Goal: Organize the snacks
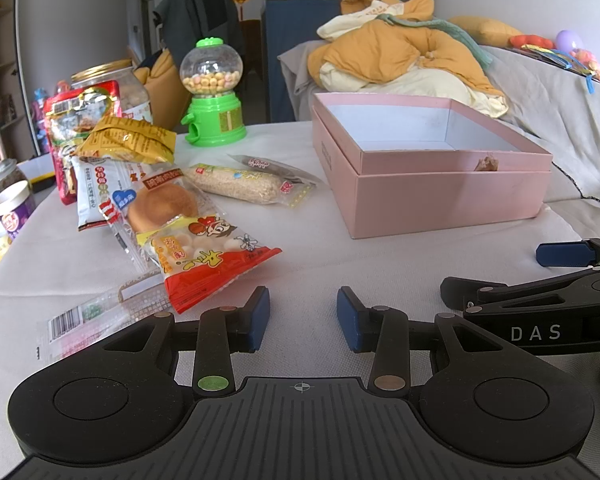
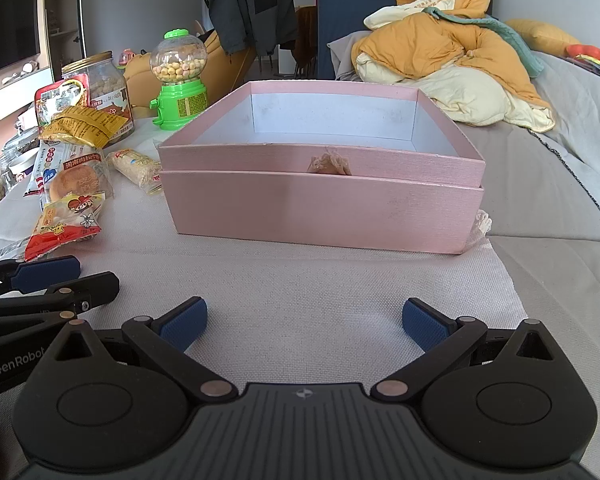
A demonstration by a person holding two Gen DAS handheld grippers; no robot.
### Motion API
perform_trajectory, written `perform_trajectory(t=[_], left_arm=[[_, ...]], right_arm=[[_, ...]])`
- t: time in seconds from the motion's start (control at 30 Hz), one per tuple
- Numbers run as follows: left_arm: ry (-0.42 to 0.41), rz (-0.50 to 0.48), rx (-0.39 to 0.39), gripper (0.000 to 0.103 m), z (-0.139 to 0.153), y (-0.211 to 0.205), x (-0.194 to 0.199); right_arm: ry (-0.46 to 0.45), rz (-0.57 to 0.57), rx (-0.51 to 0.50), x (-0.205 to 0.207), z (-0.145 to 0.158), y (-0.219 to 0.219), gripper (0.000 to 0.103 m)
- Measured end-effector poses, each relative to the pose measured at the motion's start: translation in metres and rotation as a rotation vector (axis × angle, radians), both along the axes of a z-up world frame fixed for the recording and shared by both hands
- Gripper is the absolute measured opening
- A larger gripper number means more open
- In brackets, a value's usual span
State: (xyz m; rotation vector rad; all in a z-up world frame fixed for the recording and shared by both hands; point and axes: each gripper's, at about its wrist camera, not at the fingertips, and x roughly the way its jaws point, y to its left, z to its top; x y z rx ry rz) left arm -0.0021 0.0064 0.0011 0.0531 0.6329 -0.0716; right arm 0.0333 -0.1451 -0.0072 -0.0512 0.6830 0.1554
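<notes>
An open pink box (image 1: 440, 196) (image 2: 320, 208) stands on the cloth-covered table, its white inside showing nothing. A pile of snack packets lies to its left: a red and yellow packet (image 1: 212, 260) (image 2: 64, 228), a round bun pack (image 1: 160, 204) (image 2: 76, 184), a rice bar (image 1: 236, 184) (image 2: 138, 168) and a yellow packet (image 1: 128, 140) (image 2: 84, 126). My left gripper (image 1: 303, 317) is open and empty, just right of the red and yellow packet. My right gripper (image 2: 304, 326) is open wide and empty in front of the box.
A green candy dispenser (image 1: 214, 96) (image 2: 180, 84) and a gold-lidded jar (image 1: 116, 88) (image 2: 100, 84) stand behind the snacks. More jars (image 1: 8, 208) sit at the table's left edge. A sofa with piled yellow bedding (image 1: 400, 52) (image 2: 452, 60) lies behind the box.
</notes>
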Motion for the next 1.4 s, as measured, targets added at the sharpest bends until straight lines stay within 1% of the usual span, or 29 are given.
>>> perform_trajectory(t=[1.4], left_arm=[[0.000,0.000,0.002,0.044,-0.0010,-0.0002,0.0021]], right_arm=[[0.000,0.000,0.000,0.0001,0.0001,-0.0001,0.103]])
